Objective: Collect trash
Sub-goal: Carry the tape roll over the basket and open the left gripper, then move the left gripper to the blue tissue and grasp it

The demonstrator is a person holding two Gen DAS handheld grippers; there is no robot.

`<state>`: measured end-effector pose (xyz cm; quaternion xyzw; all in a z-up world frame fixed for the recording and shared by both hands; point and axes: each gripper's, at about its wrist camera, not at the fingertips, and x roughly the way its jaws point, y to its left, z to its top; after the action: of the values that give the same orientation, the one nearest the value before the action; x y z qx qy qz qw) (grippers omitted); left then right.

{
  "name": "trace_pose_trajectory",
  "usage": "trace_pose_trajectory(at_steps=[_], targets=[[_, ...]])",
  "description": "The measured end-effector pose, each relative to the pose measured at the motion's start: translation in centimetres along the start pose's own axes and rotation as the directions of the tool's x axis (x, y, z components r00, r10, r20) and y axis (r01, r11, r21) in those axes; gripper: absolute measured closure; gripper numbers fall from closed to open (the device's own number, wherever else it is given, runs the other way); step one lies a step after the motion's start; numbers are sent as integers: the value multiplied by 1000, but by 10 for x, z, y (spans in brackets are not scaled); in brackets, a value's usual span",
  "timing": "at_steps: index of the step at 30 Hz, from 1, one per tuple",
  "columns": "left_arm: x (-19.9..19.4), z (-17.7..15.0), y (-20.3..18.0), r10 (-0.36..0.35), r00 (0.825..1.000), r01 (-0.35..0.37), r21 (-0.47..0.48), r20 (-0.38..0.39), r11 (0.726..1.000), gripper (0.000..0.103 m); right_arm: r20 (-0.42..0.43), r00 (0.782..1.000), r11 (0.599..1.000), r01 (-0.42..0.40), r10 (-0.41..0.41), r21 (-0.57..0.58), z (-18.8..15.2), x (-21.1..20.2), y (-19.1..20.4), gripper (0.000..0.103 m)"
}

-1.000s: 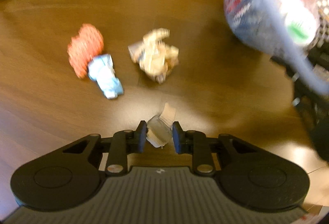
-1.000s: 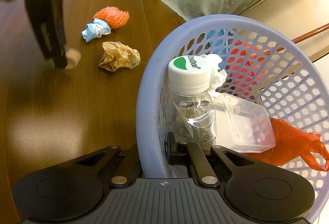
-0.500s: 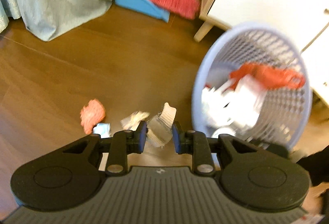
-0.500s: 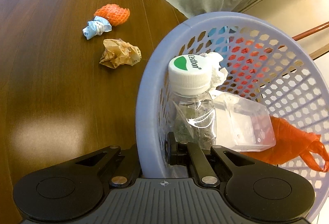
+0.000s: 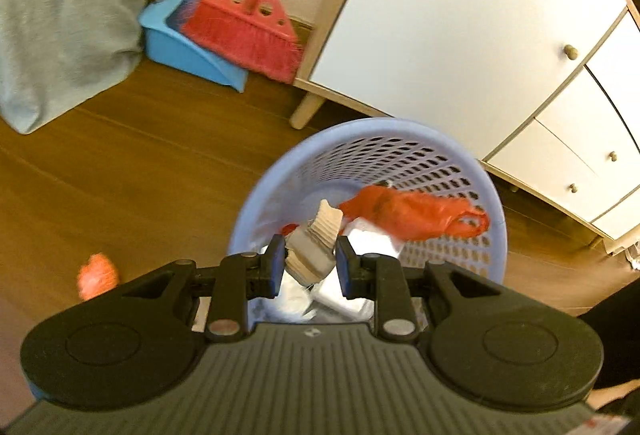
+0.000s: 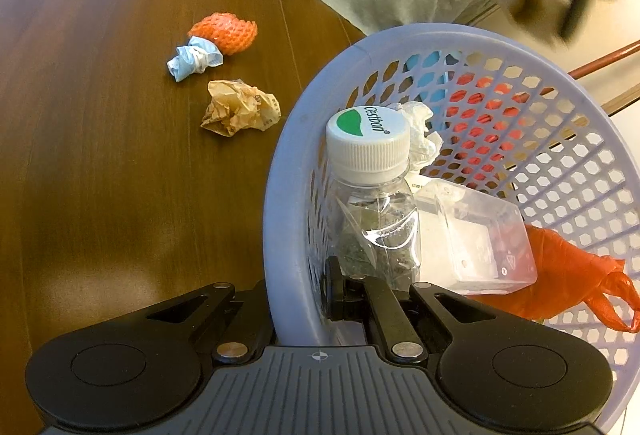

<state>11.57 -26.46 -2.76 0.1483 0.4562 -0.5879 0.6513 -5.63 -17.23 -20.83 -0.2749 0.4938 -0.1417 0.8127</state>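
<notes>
Crumpled pleated paper scrap (image 5: 314,247) sits clamped in the left gripper (image 5: 310,267) above the perforated lilac plastic basket (image 6: 592,171), whose rim the right gripper (image 6: 304,291) pinches; glossy dark wood floor (image 6: 100,175) below.

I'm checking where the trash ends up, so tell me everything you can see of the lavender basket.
The lavender basket is round plastic with a solid rim and perforated walls. It holds a clear capped bottle, a clear box, an orange bag and crumpled white paper. The right gripper is shut on its near rim. It is beside a white cabinet.
</notes>
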Motion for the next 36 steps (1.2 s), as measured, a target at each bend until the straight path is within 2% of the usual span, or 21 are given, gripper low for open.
trace_pose_trajectory(at_steps=[2, 5, 13, 23, 27, 36], targets=[[12, 4, -7, -2, 1000, 2, -12, -2, 1000, 80, 1, 1000, 1000, -2, 2, 3, 0, 0, -1, 103], [28, 8, -11, 7, 1000, -7, -55, -5, 998, 66, 5, 1000, 1000, -3, 3, 4, 0, -1, -2, 103], [37, 2, 2, 51, 998, -53, -63, -36, 997, 66, 6, 1000, 1000, -4, 4, 7, 0, -2, -2, 103], [20, -14, 31, 130, 989, -134, -47, -69, 990, 66, 2, 1000, 1000, -2, 2, 14, 1, -3, -4, 103], [12, -23, 57, 193, 978, -197, -38, -82, 980, 65, 3, 1000, 1000, -1, 1, 20, 1, -3, -5, 103], [-6, -53, 124, 336, 934, -344, -56, -122, 937, 63, 6, 1000, 1000, 7, -7, 25, 3, -2, -4, 103]])
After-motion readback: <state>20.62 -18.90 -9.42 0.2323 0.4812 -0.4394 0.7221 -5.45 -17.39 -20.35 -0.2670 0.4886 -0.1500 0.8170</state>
